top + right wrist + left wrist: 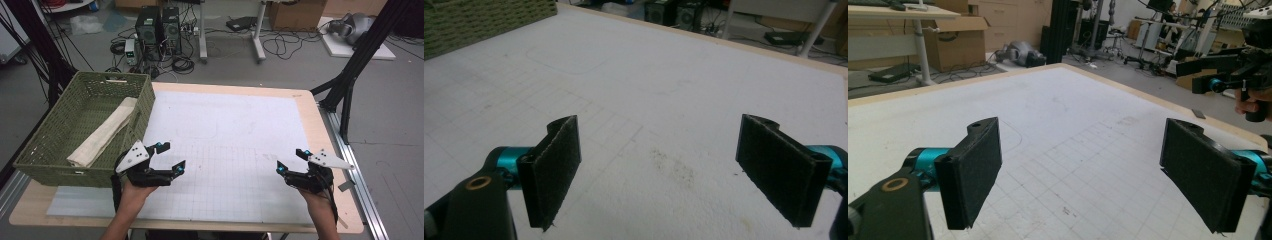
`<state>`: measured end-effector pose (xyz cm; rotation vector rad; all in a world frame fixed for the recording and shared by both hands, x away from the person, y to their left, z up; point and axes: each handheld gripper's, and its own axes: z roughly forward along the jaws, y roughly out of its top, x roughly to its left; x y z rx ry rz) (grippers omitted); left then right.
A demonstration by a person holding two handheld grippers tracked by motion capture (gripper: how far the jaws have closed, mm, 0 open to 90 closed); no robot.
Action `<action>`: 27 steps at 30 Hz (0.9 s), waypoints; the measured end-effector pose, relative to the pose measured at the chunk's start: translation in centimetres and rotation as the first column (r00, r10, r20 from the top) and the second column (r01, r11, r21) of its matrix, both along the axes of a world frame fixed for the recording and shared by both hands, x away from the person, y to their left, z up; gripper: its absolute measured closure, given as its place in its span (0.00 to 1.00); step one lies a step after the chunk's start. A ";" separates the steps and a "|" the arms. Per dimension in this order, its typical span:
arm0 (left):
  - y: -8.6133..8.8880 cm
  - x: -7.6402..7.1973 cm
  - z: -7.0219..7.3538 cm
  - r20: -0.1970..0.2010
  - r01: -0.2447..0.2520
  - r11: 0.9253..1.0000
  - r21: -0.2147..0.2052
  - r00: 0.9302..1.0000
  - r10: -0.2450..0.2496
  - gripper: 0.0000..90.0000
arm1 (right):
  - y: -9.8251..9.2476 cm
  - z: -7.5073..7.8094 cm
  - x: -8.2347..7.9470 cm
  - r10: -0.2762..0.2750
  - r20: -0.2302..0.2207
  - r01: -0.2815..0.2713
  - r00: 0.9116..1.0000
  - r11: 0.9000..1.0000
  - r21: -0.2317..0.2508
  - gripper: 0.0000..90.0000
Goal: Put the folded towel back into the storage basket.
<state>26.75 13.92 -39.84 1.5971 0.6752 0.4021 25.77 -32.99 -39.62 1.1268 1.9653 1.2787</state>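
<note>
Two grippers held wide over a white mat on the desk [310,220].

Left gripper [170,157] just beside a green basket [50,145] holding a rolled beige cloth [102,134]; right gripper [291,161] well apart near the mat's [230,135] right edge, jaws spread, nothing between them.

— What colours are on each hand-held gripper?
— The left hand-held gripper [170,156] and right hand-held gripper [291,161] are black with teal joints and pale grey top plates.
— And the basket [47,145] at the left of the frame?
— Olive-green weave, holding a cream folded cloth [102,132].
— The surface [305,97]?
— Light wood edge under a white mat [230,125] printed with a faint grey grid.
</note>
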 end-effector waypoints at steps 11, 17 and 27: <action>-0.3 0.1 -1.3 -0.018 -0.002 0.999 0.038 1.000 0.003 0.19 | -0.2 -2.3 -0.6 -0.031 0.000 0.031 1.000 0.999 -0.027 0.19; -0.6 0.1 -2.1 -0.031 -0.001 0.998 0.056 1.000 0.003 0.20 | 0.2 -2.7 -0.5 -0.022 0.006 0.022 1.000 0.998 -0.052 0.19; -0.6 0.1 -2.3 -0.036 -0.007 0.998 0.062 0.999 0.010 0.20 | 0.3 -2.6 -0.4 -0.014 0.005 0.014 1.000 0.999 -0.041 0.19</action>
